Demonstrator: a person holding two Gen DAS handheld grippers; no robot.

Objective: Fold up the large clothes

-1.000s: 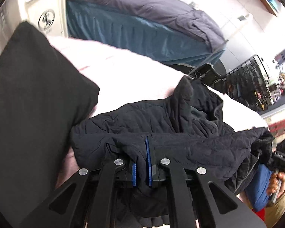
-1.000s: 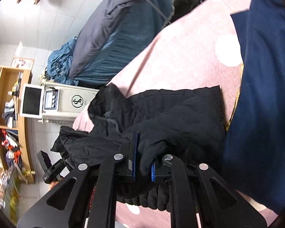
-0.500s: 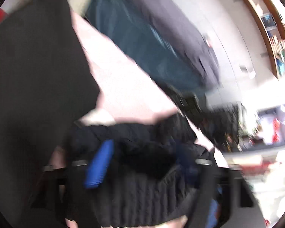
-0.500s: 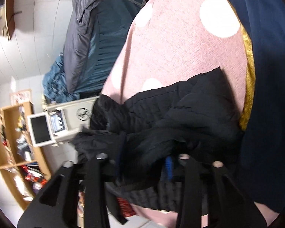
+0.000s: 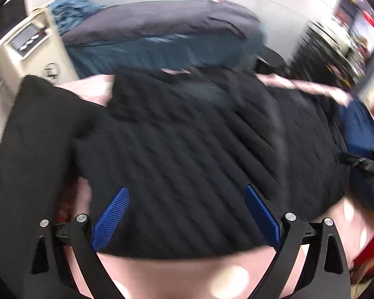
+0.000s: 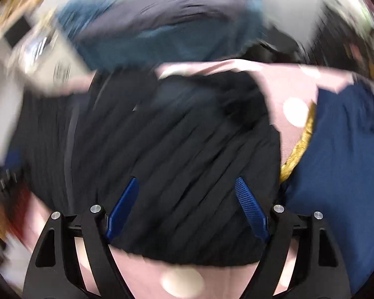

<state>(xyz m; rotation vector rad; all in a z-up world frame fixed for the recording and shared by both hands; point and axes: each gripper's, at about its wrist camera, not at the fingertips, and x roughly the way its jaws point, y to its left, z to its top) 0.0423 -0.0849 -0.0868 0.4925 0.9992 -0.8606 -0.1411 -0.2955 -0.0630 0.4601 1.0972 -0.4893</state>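
Note:
A black quilted jacket [image 5: 187, 149] lies spread on a pink sheet with white dots [image 5: 177, 279]. It also fills the middle of the right wrist view [image 6: 177, 164]. My left gripper [image 5: 185, 215] is open, its blue pads wide apart over the jacket's near edge, holding nothing. My right gripper [image 6: 187, 206] is open too, above the jacket's near edge on the same pink sheet [image 6: 182, 281]. Both views are blurred by motion.
A black folded garment [image 5: 32, 149] lies left of the jacket. A navy garment with a gold edge [image 6: 341, 164] lies to its right. Behind are a bed with grey and teal bedding [image 5: 162, 37] and a cream appliance [image 5: 25, 49].
Both grippers were shut on bunched jacket fabric. They have opened, let go and swung level, and the jacket now lies spread flat on the sheet.

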